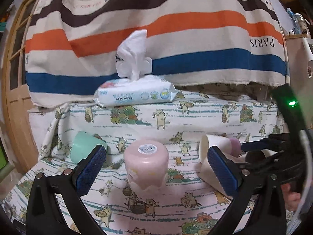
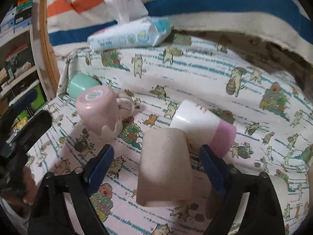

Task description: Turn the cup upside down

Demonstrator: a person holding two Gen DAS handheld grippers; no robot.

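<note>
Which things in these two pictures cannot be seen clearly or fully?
- Beige cup, right wrist view: its mouth faces away, so the inside is hidden.
- Mint cup, left wrist view: the left finger pad covers its lower edge.
- Wipes pack, right wrist view: the label is blurred and unreadable.
- White and purple cup, left wrist view: the right pad hides part of it.

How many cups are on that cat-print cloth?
4, maybe more hidden. A green cup on its side far left, a pink mug upside down, a white-and-pink cup lying down, and a beige cup between the right gripper's open jaws.
</note>
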